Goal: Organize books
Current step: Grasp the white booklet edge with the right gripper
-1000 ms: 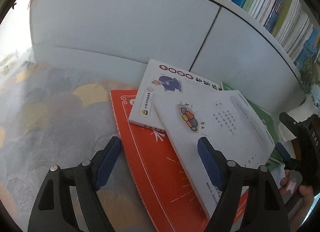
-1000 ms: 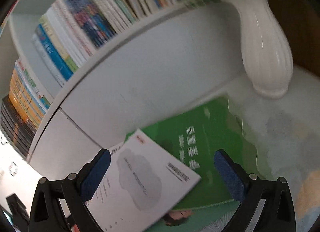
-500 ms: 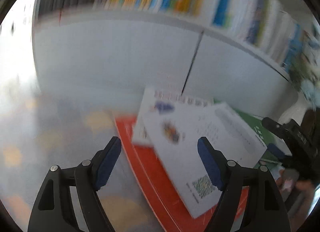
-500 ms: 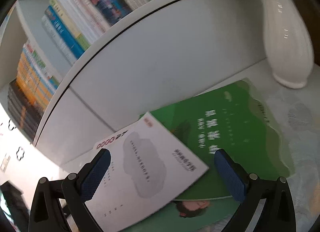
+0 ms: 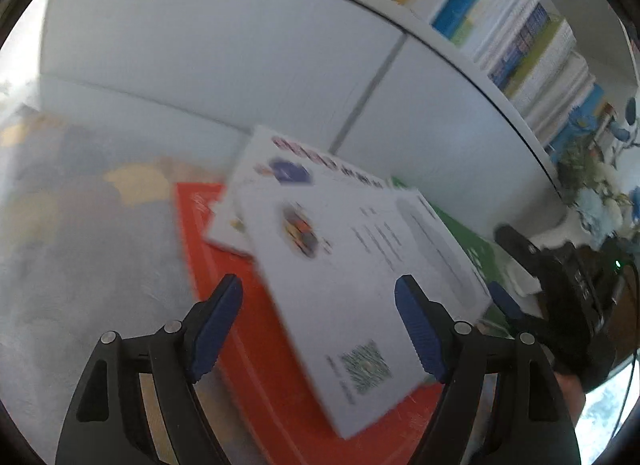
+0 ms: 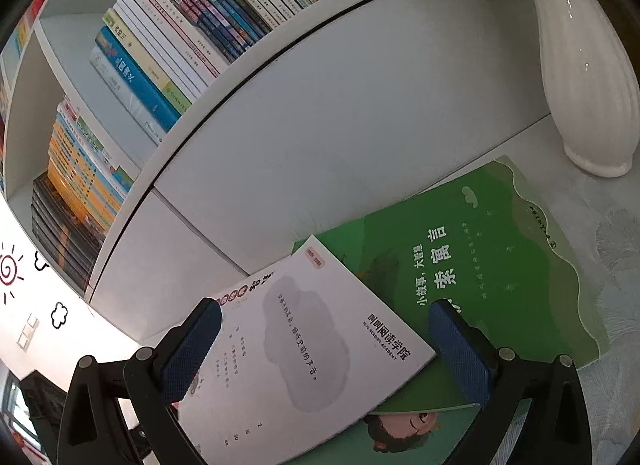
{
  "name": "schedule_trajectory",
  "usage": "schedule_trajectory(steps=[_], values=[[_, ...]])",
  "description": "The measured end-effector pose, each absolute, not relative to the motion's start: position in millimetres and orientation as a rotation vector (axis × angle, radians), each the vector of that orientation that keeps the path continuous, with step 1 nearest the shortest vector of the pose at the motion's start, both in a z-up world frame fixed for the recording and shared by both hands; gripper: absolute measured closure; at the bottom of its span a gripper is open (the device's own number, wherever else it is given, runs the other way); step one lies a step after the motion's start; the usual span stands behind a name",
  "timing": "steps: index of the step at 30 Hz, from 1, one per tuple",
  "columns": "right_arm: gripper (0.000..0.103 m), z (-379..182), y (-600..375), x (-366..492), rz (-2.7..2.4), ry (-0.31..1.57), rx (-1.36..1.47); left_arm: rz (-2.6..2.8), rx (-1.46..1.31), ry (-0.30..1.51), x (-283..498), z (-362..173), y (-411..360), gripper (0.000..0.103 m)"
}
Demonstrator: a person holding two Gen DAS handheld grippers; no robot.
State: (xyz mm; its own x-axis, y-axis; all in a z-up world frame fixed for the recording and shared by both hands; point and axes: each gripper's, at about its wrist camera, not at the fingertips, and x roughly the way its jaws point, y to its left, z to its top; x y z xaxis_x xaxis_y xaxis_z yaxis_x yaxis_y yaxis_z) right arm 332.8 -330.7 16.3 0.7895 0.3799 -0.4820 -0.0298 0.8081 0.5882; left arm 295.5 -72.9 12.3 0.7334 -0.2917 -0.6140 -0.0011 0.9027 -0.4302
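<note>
The white book (image 6: 304, 349) reads "JOJO READING ACADEMY"; the green book (image 6: 480, 265) bears "小故事, 大智慧".

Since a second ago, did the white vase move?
Cannot tell. The white vase sits further right and higher in the right wrist view, but the shelf edge shifted alike, so probably the camera turned.
</note>
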Motion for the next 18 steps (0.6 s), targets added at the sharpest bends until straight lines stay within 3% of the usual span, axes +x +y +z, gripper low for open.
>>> schedule_trajectory(steps=[8,14,18], values=[[0.0,21,-306,334,0.21,0.721,0.417,-0.162,-0.354,0.753,292,15,-86,0.026],[0.0,20,-262,325,0.145,0.842,0.097,-0.103,-0.24,0.78,291,21,-94,0.026],[0.0,19,-259,306,0.171,0.887,0.119,-0.096,-0.147,0.859,279,19,-93,0.025]])
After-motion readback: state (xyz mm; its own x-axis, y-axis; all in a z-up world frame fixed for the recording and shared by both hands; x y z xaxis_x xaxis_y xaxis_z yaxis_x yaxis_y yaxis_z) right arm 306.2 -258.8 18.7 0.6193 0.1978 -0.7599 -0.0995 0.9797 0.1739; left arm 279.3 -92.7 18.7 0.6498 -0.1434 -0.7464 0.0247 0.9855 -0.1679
